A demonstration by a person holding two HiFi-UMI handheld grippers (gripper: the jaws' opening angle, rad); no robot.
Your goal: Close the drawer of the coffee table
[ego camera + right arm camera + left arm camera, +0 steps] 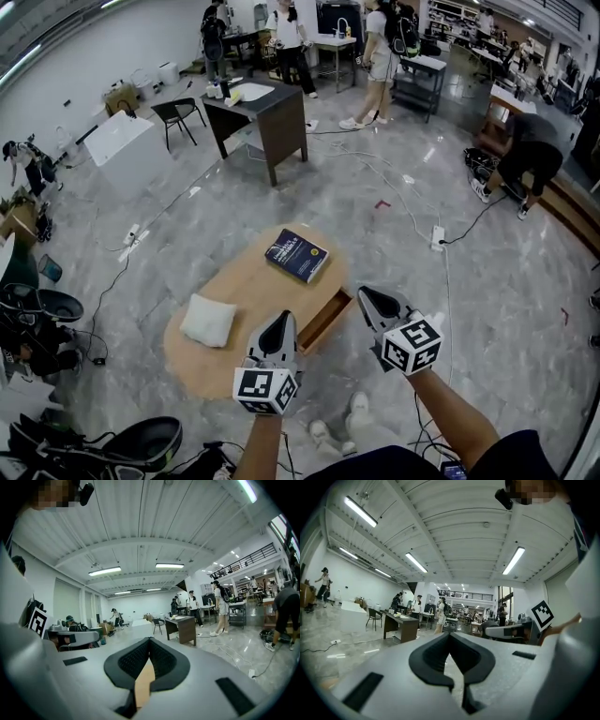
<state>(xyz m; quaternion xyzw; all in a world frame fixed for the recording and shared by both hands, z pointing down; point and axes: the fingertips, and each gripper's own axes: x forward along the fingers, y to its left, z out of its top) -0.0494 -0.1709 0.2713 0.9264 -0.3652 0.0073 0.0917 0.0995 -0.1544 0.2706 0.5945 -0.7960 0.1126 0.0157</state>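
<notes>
an oval wooden surface (248,281) stands on the grey marbled floor (394,234). a dark blue book (296,255) lies flat and closed at its far end. a white cushion (208,321) lies toward its near left end, well apart from the book. its drawer (325,319) stands pulled out on the right side.

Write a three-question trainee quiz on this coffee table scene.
1. True or false: the drawer of the coffee table stands open.
2. What lies on the tabletop apart from the book? A) mug B) white pillow C) laptop
3. Fill in: the left gripper and right gripper both have jaws ____, holding nothing.
Key: 1 true; 2 B; 3 shut.
</notes>
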